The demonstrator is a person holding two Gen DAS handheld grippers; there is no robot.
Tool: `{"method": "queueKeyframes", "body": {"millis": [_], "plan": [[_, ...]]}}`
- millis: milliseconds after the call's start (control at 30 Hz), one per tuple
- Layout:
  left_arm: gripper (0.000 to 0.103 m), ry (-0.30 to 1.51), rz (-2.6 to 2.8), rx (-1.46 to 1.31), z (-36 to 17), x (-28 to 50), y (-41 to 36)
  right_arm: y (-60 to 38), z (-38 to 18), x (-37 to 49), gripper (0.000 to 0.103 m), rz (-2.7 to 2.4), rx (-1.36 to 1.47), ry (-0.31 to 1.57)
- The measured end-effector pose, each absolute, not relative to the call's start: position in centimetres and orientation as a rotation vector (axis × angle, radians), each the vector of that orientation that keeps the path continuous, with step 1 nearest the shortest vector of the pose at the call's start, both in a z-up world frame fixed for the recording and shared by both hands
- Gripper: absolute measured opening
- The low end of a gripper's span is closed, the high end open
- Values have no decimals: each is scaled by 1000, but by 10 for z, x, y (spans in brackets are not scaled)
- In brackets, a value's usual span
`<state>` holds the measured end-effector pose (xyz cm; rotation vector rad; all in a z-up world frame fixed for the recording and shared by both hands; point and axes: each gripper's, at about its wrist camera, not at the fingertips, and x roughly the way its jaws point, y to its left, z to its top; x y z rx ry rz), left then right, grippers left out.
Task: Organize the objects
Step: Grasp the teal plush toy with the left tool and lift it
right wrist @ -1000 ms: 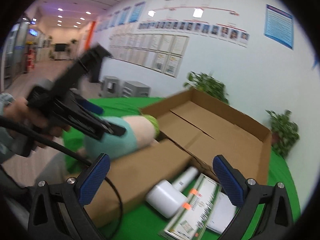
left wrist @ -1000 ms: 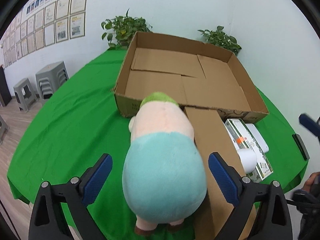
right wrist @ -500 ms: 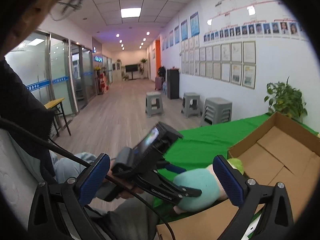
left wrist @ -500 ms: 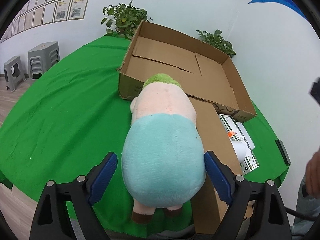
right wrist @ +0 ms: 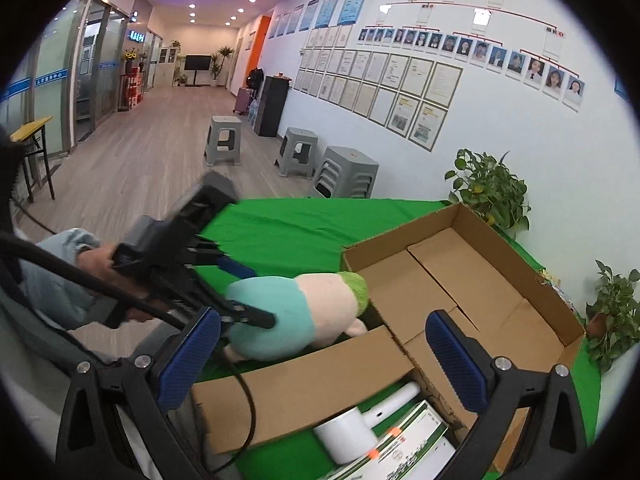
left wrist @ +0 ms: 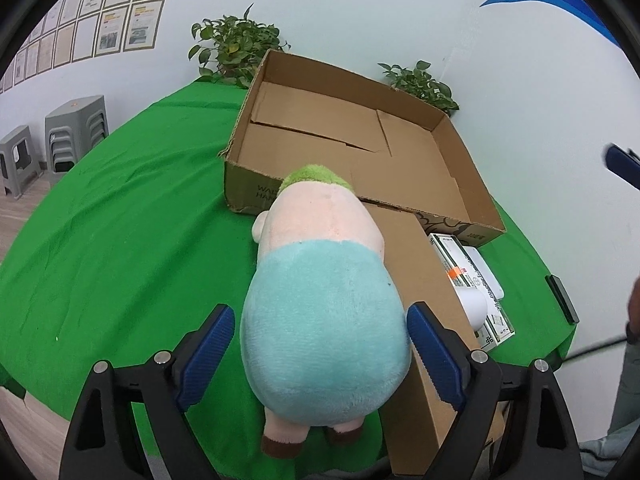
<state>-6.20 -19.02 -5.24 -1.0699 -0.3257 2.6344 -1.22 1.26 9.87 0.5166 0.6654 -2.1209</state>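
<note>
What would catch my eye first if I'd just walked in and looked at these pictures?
Probably the plush toy, teal and pink with a green tuft, lying on the green tablecloth between the left gripper's blue pads. Just beyond its head sits a big, empty cardboard box, with leafy potted plants behind it by the wall.

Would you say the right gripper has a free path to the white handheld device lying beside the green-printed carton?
Probably yes: the right gripper is open and empty, and the white device lies uncovered just below it, partly on the carton. The flattened cardboard flap alongside might crowd one finger.
</note>
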Motion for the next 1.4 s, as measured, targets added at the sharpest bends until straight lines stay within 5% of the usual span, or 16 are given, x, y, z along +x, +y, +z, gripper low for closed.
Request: {"method": "queueKeyframes", "body": {"millis": [333,800,1400], "plan": [[87,-300,2650,-999,-36,-42,-184,-8,100,66,102,-1930,472,566],[82,-401,2588,-1119,-70,-53,-199,-23,-4,-73,102,-2140,789,347],[66,-456,2521,-1074,-80,-49,-214,-55,-29,-133,102,-2098,921,251]]}}
